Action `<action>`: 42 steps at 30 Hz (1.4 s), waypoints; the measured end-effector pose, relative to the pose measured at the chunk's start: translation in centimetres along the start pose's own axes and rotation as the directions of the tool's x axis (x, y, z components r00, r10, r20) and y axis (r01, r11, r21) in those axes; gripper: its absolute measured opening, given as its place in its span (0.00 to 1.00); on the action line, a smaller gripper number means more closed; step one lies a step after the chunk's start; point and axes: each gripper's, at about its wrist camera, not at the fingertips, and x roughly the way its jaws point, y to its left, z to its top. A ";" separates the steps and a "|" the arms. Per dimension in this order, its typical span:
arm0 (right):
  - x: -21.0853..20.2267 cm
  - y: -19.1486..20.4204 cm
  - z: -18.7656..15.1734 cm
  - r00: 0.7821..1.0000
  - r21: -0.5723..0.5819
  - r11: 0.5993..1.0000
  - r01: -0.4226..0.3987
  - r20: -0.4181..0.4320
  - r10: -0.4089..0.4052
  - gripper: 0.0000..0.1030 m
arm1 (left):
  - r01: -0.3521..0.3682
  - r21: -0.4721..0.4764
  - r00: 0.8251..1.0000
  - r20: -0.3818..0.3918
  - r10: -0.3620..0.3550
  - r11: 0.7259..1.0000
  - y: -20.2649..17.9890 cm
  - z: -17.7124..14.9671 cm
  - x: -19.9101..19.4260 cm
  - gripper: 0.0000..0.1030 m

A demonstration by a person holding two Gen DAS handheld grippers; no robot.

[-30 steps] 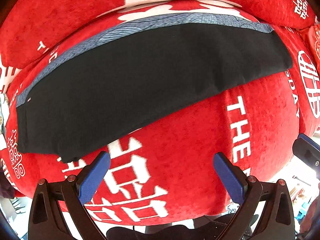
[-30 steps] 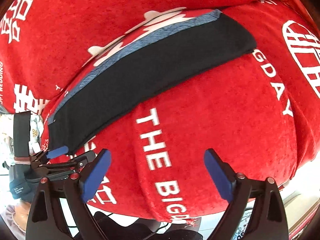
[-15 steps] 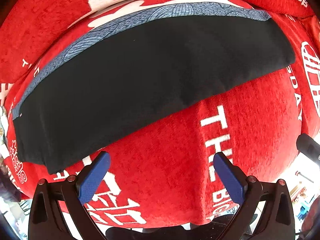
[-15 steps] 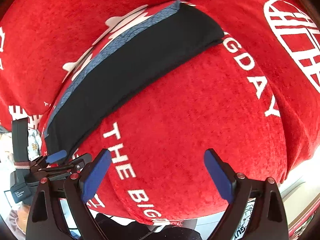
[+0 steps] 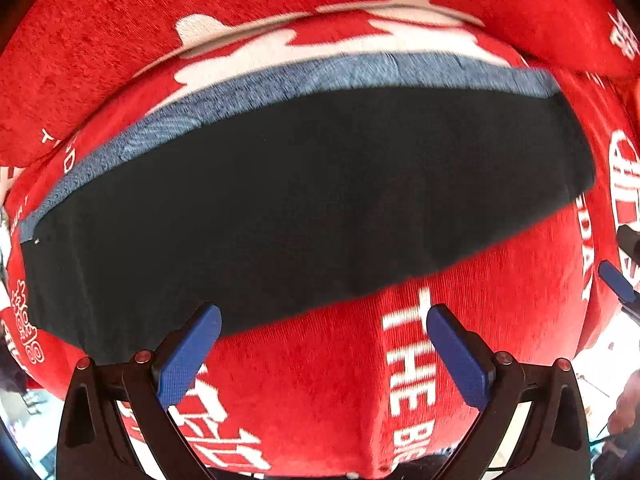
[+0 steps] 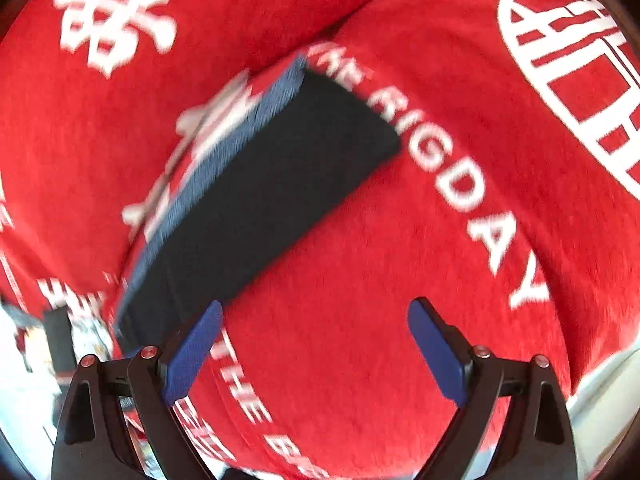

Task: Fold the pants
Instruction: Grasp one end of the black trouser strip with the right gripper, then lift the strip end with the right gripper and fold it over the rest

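Here, the black pants (image 5: 304, 208) are seen laid flat on a red blanket (image 5: 328, 384), a blue-grey strip (image 5: 280, 80) along their far edge. Bare blanket lies before the near edge. The left gripper (image 5: 322, 322) is held low with fingers spread, empty; the right gripper (image 6: 316, 320) likewise, its left finger (image 6: 194, 348) just beside the pants' near edge.

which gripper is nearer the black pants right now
Left. The left gripper is open with its left finger at the near edge of the pants. The right gripper is open too, mostly over bare red cover beside the pants' end.
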 end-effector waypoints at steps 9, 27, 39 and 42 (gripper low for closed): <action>4.2 -4.1 3.2 0.969 0.170 0.954 -0.246 0.050 0.241 0.61 | 0.009 -0.017 0.990 0.143 -0.006 1.000 -1.7 4.4 -0.1 1.00; 6.3 -1.8 6.6 0.926 0.098 0.925 -0.368 0.129 0.355 0.13 | -0.129 -0.097 0.955 0.256 0.150 0.987 -5.0 10.1 4.6 0.93; 0.2 13.3 3.4 0.948 -0.412 0.889 -0.197 0.151 0.280 0.13 | -0.007 -0.116 0.936 0.350 0.048 0.993 0.1 5.6 -0.8 0.95; 0.2 18.6 0.3 0.958 -0.542 0.833 -0.116 0.161 0.238 0.13 | -0.005 -0.121 0.928 0.370 0.049 0.993 4.1 3.3 -2.4 0.95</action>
